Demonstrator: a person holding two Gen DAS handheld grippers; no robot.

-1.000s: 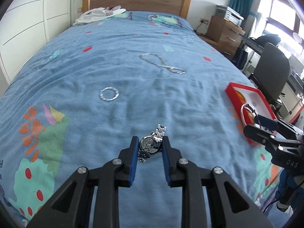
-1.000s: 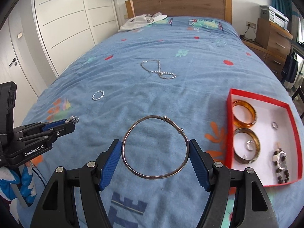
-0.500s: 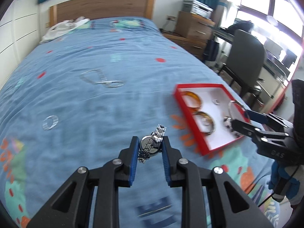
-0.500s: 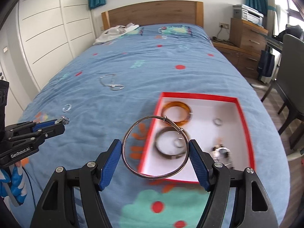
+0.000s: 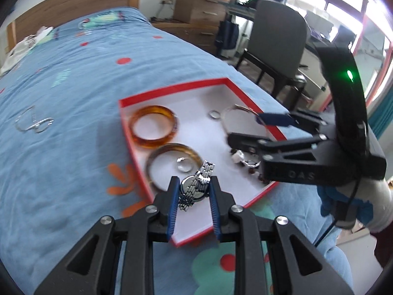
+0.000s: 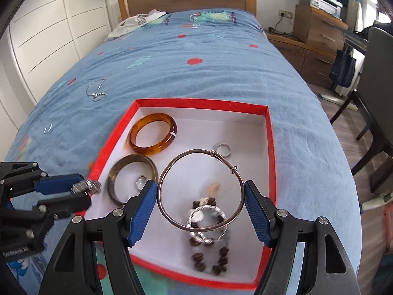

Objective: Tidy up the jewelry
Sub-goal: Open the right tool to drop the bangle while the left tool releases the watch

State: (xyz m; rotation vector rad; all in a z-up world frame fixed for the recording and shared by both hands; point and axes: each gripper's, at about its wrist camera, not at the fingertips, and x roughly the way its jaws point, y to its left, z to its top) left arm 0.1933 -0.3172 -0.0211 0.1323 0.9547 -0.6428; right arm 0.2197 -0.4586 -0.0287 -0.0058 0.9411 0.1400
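Carrying: both claws now over red box (image 6: 269,132), off the bed.
Left claw (image 5: 192,193): clamps watch (image 5: 196,188).
Right claw (image 6: 200,205): grips bangle (image 6: 172,166); release looks next.

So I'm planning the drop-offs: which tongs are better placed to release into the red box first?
Probably the right tongs: their silver bangle hangs over the white middle of the red box. The left tongs hold the watch nearer the box's edge.
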